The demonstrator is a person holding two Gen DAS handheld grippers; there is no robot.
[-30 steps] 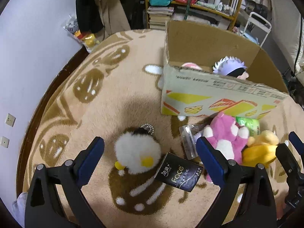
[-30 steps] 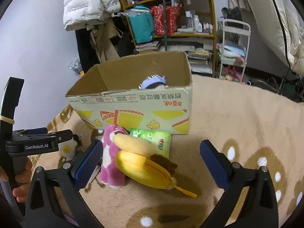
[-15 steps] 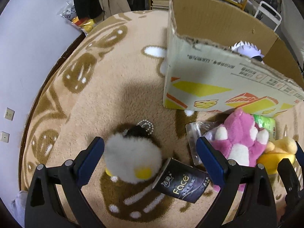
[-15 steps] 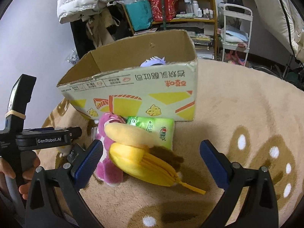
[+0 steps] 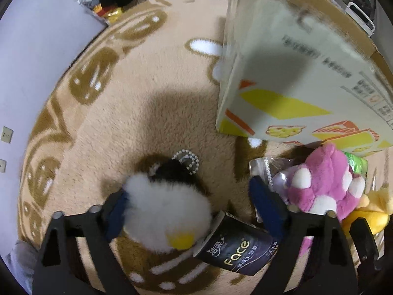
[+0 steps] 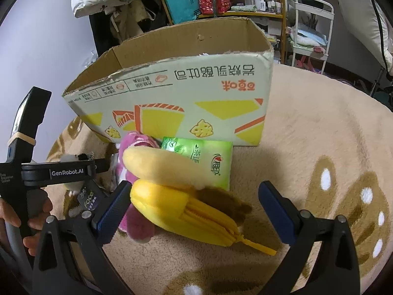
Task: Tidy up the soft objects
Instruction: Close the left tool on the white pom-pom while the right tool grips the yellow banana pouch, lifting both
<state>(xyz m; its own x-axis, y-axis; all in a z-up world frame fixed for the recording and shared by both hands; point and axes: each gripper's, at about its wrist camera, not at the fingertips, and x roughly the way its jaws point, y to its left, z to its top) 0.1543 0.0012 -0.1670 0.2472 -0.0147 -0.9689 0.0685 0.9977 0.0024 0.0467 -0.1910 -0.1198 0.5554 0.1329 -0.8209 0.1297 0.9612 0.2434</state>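
Soft toys lie on the tan patterned carpet (image 5: 152,103) in front of the printed cardboard box (image 6: 172,98). Your left gripper (image 5: 189,204) is spread wide around the white fluffy round plush with a yellow beak (image 5: 167,216); its left blue pad touches the plush, while the right pad stands apart. A black "Face" tissue pack (image 5: 235,248) lies against the plush, on the side nearer the box. A pink plush (image 5: 324,186) lies just below the box front. Your right gripper (image 6: 194,209) is released, straddling the yellow banana-shaped plush (image 6: 181,201), which rests against a green tissue pack (image 6: 206,162) beside the box.
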